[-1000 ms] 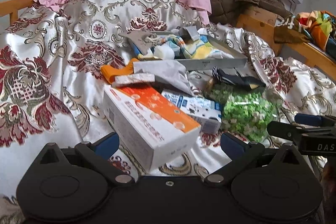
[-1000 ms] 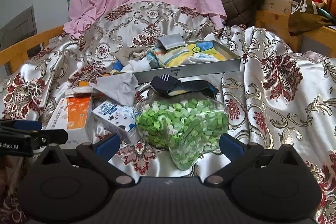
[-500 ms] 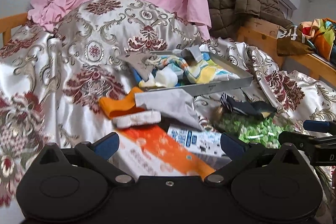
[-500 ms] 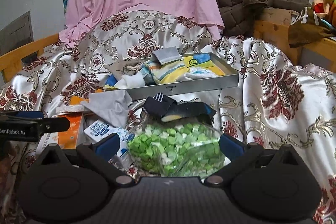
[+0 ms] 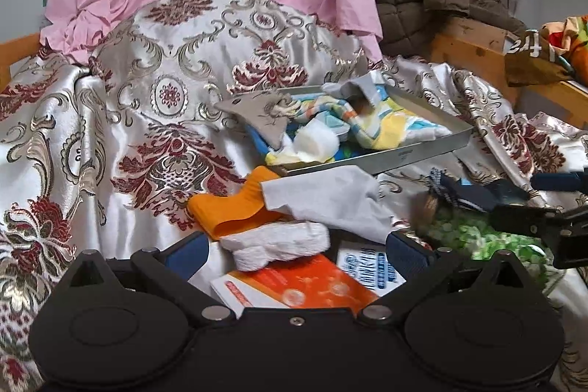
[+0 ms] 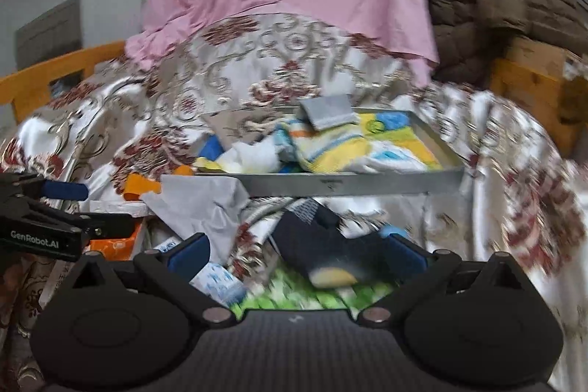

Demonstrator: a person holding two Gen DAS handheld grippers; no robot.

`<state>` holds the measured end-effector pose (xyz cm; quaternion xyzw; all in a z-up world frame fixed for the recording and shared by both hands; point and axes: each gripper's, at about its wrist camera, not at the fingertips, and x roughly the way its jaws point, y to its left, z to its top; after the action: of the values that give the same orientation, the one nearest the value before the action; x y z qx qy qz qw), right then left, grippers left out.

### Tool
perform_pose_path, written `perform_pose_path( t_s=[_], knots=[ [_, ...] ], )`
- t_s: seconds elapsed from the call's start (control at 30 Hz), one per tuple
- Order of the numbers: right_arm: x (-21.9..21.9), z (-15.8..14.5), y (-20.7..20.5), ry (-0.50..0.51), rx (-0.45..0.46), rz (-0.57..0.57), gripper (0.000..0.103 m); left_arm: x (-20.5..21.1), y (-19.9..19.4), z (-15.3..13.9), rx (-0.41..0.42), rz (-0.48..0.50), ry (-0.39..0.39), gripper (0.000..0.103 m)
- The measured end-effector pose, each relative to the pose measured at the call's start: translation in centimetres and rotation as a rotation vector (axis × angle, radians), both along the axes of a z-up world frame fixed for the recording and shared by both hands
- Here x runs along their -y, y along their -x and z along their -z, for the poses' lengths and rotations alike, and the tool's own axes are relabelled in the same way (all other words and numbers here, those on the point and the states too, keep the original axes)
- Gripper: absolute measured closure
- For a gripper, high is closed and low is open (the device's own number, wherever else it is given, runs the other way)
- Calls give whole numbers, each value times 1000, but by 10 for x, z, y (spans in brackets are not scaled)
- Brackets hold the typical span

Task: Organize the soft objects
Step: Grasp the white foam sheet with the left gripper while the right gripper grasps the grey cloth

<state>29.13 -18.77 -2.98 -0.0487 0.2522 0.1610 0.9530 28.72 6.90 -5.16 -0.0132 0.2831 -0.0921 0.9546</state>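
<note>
The 2 grippers sit side by side: left gripper (image 5: pixel 294 254) and right gripper (image 6: pixel 297 254), jaws spread wide, holding nothing.

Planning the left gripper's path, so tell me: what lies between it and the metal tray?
In the left wrist view, between the left gripper and the metal tray lie a white folded cloth, an orange cloth and a grey cloth.

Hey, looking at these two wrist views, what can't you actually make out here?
- Orange box, left wrist view: print too small, front hidden by the left gripper.
- Green pieces, right wrist view: motion-blurred, covered by the dark sock and the right gripper.
- Tray label: unreadable.
</note>
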Motion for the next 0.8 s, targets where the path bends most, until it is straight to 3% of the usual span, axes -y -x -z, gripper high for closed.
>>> perform_pose_path(
  t_s=[0.1,0.37,0.6,0.8],
  knots=[
    [-15,-4,-16,76,-5,-97,0,-7,-12,3,-30,9,35,1],
    [-64,-5,-47,271,-39,-343,0,-34,-49,10,-168,21,254,1],
    [-101,7,-70,349,-81,-428,2,-64,-72,28,-334,-54,470,1],
    [-109,15,-87,349,-129,-420,4,-74,-84,33,-368,-68,571,1]
  ],
)
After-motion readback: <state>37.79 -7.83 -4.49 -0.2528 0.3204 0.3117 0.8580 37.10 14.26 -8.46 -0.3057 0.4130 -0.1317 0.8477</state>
